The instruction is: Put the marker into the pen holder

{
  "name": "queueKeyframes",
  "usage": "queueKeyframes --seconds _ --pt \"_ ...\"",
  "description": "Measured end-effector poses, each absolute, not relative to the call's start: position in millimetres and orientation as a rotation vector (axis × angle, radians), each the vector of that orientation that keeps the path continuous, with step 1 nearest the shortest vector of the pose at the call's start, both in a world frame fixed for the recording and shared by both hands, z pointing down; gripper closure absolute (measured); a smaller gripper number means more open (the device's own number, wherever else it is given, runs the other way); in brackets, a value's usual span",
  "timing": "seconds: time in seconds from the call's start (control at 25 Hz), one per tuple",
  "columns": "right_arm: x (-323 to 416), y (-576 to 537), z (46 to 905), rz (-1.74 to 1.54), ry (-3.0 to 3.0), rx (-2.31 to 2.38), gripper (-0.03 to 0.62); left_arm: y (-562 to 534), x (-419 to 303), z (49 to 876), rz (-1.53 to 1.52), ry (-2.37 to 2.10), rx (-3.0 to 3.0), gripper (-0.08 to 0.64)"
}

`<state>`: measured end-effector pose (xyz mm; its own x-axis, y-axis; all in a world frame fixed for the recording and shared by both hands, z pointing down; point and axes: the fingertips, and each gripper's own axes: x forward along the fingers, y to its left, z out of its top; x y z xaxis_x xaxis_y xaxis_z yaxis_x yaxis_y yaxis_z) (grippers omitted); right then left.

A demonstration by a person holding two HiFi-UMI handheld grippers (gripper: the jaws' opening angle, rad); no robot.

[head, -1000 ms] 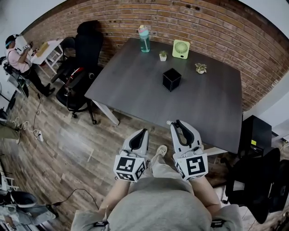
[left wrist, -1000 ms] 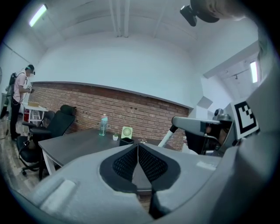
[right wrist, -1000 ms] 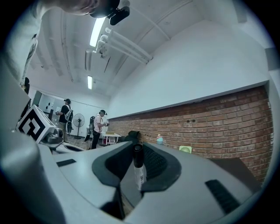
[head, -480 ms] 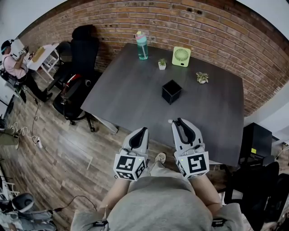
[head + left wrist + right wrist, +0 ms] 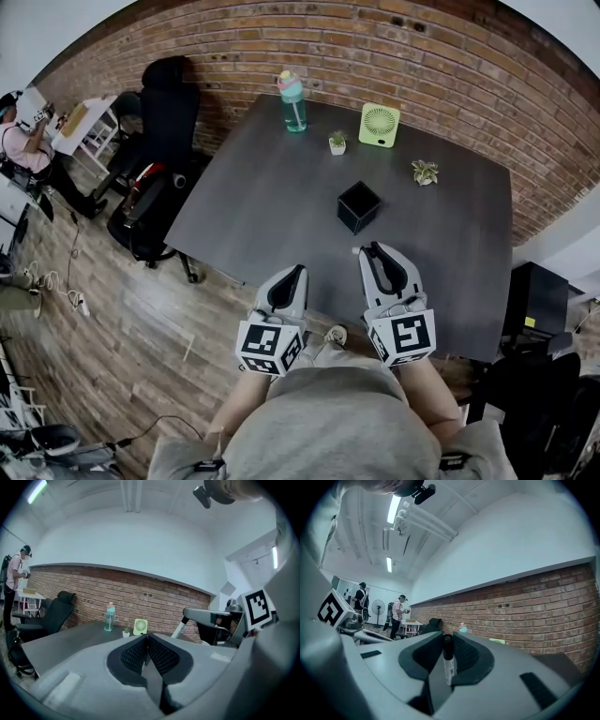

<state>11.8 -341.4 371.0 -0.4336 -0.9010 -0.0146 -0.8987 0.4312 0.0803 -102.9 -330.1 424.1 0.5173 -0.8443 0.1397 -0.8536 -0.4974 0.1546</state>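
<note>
The black cube pen holder [image 5: 359, 206] stands near the middle of the dark table [image 5: 262, 197]. My right gripper [image 5: 372, 251] hovers over the table's near edge, just short of the holder, shut on a marker. In the right gripper view the marker [image 5: 448, 662] stands upright between the pads, black cap above a white body. Its pale end [image 5: 354, 251] pokes out at the gripper's left side in the head view. My left gripper [image 5: 292, 274] hangs over the floor, left of the right one, and its jaws meet with nothing between them [image 5: 147, 648].
A teal bottle [image 5: 292, 101], a green fan [image 5: 379, 125] and two small potted plants [image 5: 337, 142] [image 5: 425, 172] stand at the table's far side by the brick wall. Black office chairs [image 5: 155, 159] stand left of the table. A person [image 5: 19, 141] stands at the far left.
The table and pen holder have drawn nearer in the head view; both grippers have advanced toward the table's near edge. The marker stays in the right gripper.
</note>
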Motion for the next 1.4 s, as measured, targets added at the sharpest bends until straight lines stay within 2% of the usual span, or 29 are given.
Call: queueKeyframes --seconds 1.4 --pt "42.8 -512.5 452.1 0.017 -2.485 1.629 0.522 -438.2 -76.9 448.2 0.131 -1.414 2.526 0.538"
